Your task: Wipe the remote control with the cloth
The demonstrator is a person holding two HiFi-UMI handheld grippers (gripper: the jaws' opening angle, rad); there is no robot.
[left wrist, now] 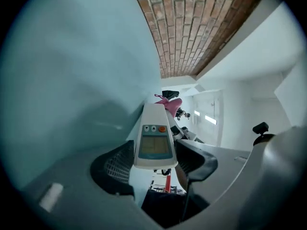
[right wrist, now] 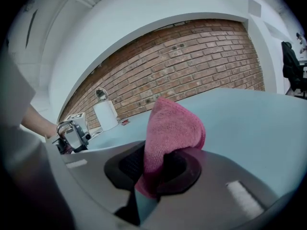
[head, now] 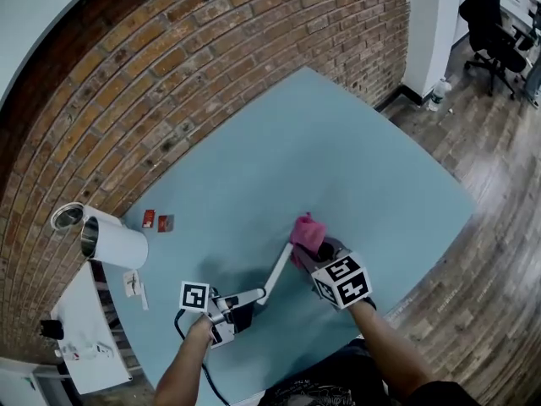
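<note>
A long white remote control (head: pixel 272 276) with a small screen and an orange button (left wrist: pixel 154 137) is held off the light blue table (head: pixel 338 150). My left gripper (head: pixel 243 301) (left wrist: pixel 154 163) is shut on its near end, one black pad on each side. A pink cloth (head: pixel 306 231) (right wrist: pixel 171 128) sticks up from between the jaws of my right gripper (head: pixel 316 250) (right wrist: pixel 154 166), which is shut on it. The cloth sits right at the remote's far tip; in the left gripper view the pink cloth (left wrist: pixel 171 102) shows just past that end.
A white paper roll (head: pixel 115 242) (right wrist: pixel 105 114) lies at the table's left edge, with two small red items (head: pixel 157 220) beside it. A white side shelf (head: pixel 84 337) stands lower left. The brick wall (head: pixel 211 66) runs behind the table. An office chair (head: pixel 497 24) is far right.
</note>
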